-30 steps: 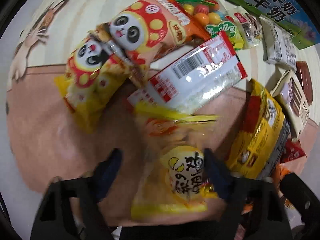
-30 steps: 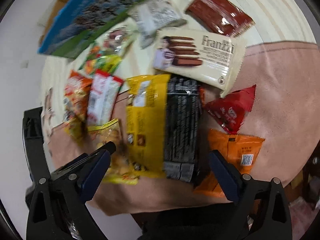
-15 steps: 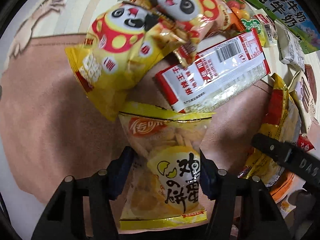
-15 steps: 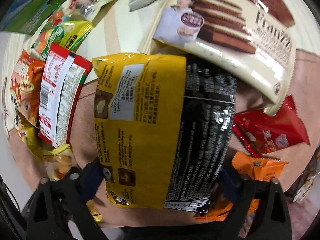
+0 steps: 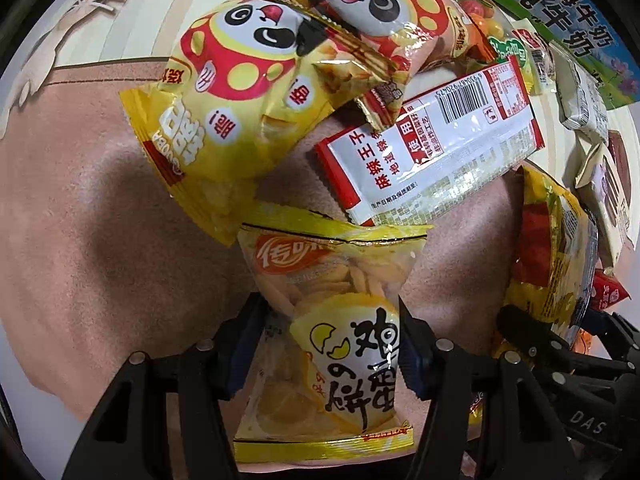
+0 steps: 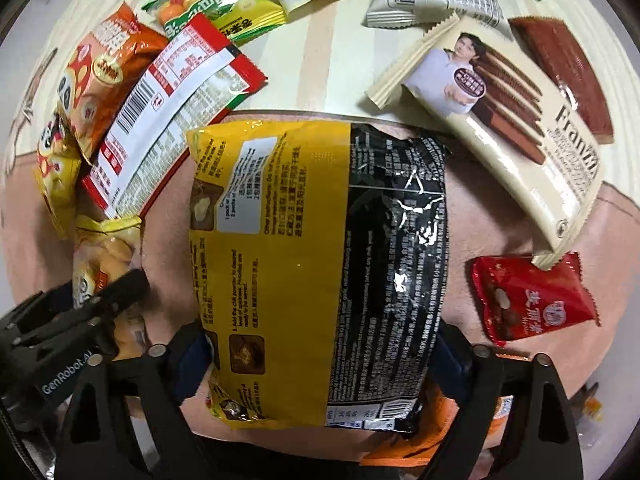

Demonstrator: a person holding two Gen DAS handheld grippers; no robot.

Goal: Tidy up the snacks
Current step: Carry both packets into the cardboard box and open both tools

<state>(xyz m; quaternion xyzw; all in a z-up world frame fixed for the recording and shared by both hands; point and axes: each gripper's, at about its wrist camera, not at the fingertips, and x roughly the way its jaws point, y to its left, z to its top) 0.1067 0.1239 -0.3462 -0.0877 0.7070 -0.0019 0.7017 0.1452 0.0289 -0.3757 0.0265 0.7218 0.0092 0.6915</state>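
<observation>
Left wrist: our left gripper (image 5: 332,344) clamped on egg-biscuit bag (image 5: 340,344); panda bags (image 5: 256,92) ahead. Right wrist: our right gripper (image 6: 320,360) wide, jaws just reopening, straddling noodle pack (image 6: 320,272); grip unclear.

A surface (image 5: 80,240) covered by a soft pinkish-tan mat, lit from above with soft shadows. Beyond the mat lies a cream striped cloth (image 6: 320,48) showing part of a cartoon animal drawing (image 5: 60,32).
</observation>
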